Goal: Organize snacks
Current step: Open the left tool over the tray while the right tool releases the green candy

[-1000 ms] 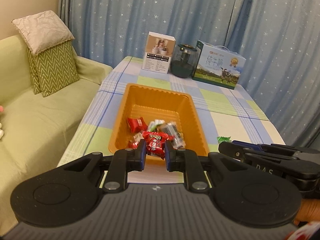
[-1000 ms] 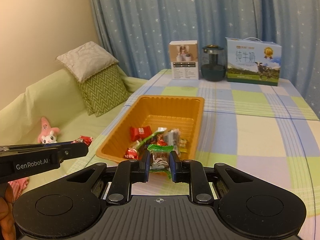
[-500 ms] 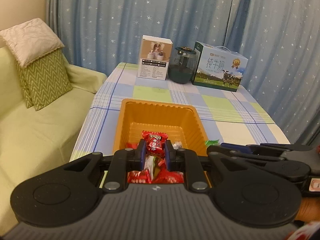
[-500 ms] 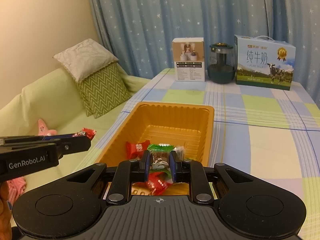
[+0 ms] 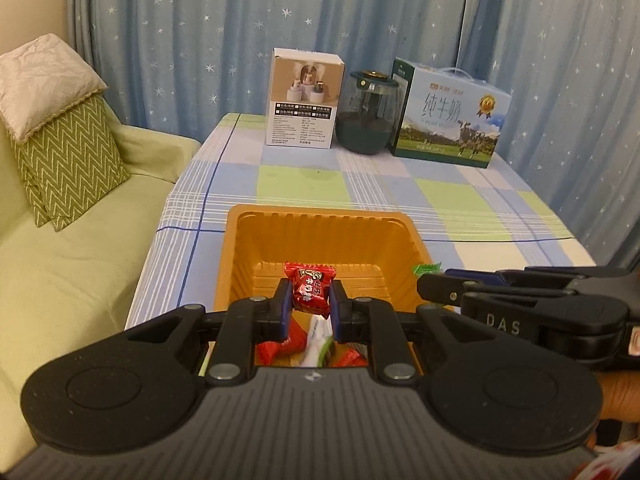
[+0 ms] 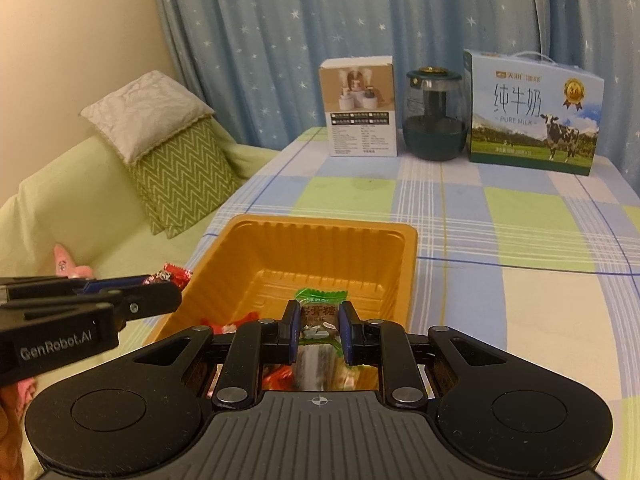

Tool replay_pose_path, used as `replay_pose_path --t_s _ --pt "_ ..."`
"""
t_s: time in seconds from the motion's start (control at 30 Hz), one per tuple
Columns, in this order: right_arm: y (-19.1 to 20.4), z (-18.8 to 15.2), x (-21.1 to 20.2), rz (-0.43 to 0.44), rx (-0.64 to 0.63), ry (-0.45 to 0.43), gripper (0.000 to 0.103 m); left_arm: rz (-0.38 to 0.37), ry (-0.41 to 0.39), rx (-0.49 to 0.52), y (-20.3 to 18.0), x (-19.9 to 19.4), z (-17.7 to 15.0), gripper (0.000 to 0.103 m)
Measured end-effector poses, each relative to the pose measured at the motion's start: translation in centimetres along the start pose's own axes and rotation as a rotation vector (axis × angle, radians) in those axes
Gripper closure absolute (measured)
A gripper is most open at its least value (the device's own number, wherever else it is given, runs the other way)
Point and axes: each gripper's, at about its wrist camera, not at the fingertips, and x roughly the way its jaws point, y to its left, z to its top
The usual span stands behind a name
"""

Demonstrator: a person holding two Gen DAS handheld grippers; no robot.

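Left wrist view first: my left gripper point(image 5: 308, 307) is clamped on a red candy point(image 5: 309, 288), and over the last second I have carried it forward so that it now hangs over the middle of the orange tray point(image 5: 320, 224) instead of short of the near rim. The pile of snacks point(image 5: 280, 346) that lay ahead of my fingers a second ago now sits beneath and behind them, showing only as red and white scraps between the fingers. That tells me, as a judgement, that the carry is nearly over and the release into the tray is the step in hand.

Moving right, my right gripper point(image 6: 319, 320) has travelled the same way. It is closed tight on a green-topped candy point(image 6: 320, 312), which now hovers above the tray's point(image 6: 320, 226) bare floor, well inside the rim. Both pieces are over the container but neither is let go.

What I cannot read: most of the pile is hidden under my gripper bodies in both views, so I cannot count what is already sorted. The tray's near wall is cut off. In the left view only a green corner of the other candy shows past the right gripper's tip point(image 5: 432, 284). How high either candy hangs above the tray floor is hard to judge. The white box point(image 5: 304, 104), dark jar point(image 5: 368, 120) and milk carton point(image 5: 452, 116) stand untouched at the far edge of the checked tablecloth point(image 5: 460, 200).
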Motion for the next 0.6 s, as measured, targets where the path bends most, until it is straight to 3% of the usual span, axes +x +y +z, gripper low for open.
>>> replay_pose_path --t_s 0.27,0.3,0.33,0.4,0.6 --pt "-0.9 0.1 2.3 -0.002 0.021 0.027 0.082 0.006 0.004 0.008 0.4 3.0 0.6 0.085" --pt "-1.0 0.0 2.4 -0.004 0.025 0.029 0.082 0.005 -0.002 0.010 0.4 3.2 0.6 0.083" --pt "-1.1 0.0 2.5 -0.002 0.029 0.030 0.082 0.006 -0.005 0.014 0.4 3.3 0.7 0.072" --pt "-1.2 -0.1 2.6 -0.001 0.037 0.032 0.082 0.014 -0.002 0.028 0.2 3.5 0.6 0.060" --pt "-1.5 -0.1 2.5 0.007 0.049 0.029 0.082 0.039 0.000 0.015 1.1 2.5 0.1 0.058"
